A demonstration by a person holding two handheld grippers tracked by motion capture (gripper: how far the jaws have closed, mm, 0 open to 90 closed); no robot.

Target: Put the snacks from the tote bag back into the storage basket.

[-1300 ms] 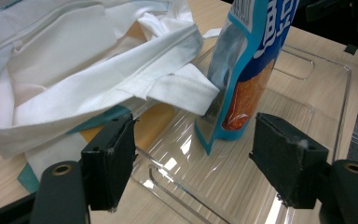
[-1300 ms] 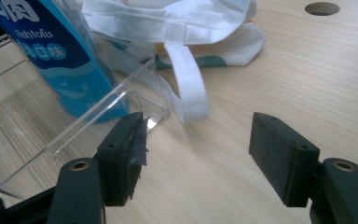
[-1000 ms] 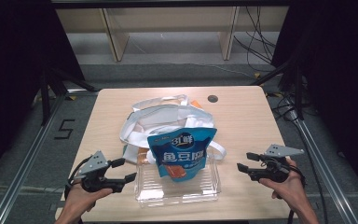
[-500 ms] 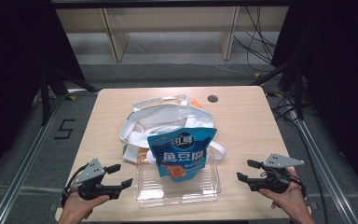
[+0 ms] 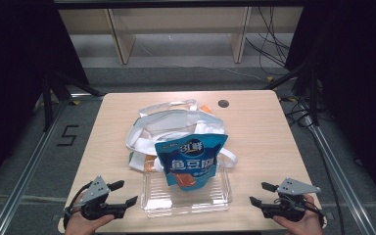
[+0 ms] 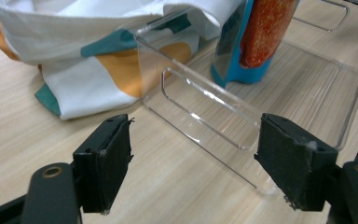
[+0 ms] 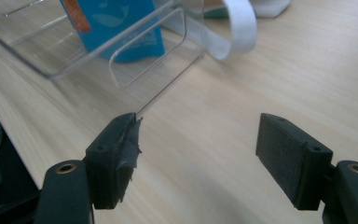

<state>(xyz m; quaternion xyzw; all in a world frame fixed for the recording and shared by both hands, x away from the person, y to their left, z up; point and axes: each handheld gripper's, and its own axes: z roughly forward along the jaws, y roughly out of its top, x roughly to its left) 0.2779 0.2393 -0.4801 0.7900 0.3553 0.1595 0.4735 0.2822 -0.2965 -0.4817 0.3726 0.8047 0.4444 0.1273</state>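
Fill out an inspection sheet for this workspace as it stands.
Surface: wooden table, with a dark round hole near the far edge.
Job's things: clear plastic tray at the near edge; blue snack pouch standing in it, leaning on the cloth bag behind.
Clutter: nothing seen.
Grippers: left hand-held gripper and right hand-held gripper flank the tray, jaws open, empty.
Cables: black wires on the floor beyond the table.
Surroundings: shelf legs, floor marked 5.

One clear tray (image 5: 186,208), one blue snack pouch (image 5: 191,159), one white cloth bag (image 5: 169,125), two grippers: left (image 5: 128,193), right (image 5: 259,193).
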